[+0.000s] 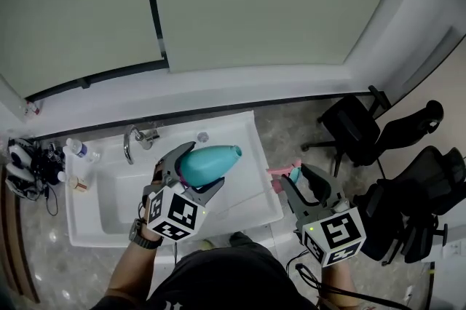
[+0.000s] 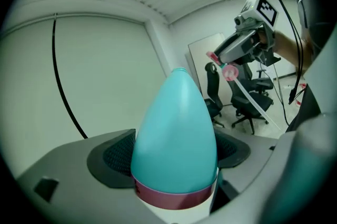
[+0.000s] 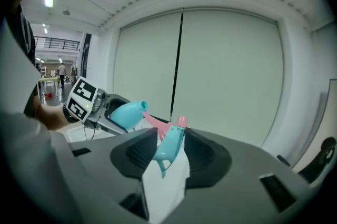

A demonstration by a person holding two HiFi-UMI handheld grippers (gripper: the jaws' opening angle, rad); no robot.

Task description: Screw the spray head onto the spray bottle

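My left gripper point(image 1: 200, 167) is shut on the teal spray bottle point(image 1: 211, 161), which points up and to the right over the sink. In the left gripper view the bottle point(image 2: 176, 133) fills the gap between the jaws, with a pink band point(image 2: 174, 194) at its base. My right gripper point(image 1: 297, 177) is shut on the teal and pink spray head point(image 1: 287, 172), held right of the bottle and apart from it. In the right gripper view the spray head point(image 3: 171, 143) sits between the pads, and the bottle point(image 3: 126, 114) shows beyond it. The head's dip tube point(image 2: 254, 103) hangs down.
A white sink point(image 1: 240, 210) with a chrome faucet point(image 1: 131, 142) lies below the left gripper. Small bottles point(image 1: 76, 149) and clutter stand at the sink's left. Black office chairs point(image 1: 364, 128) stand to the right. A pale wall with a dark seam point(image 1: 153, 3) is ahead.
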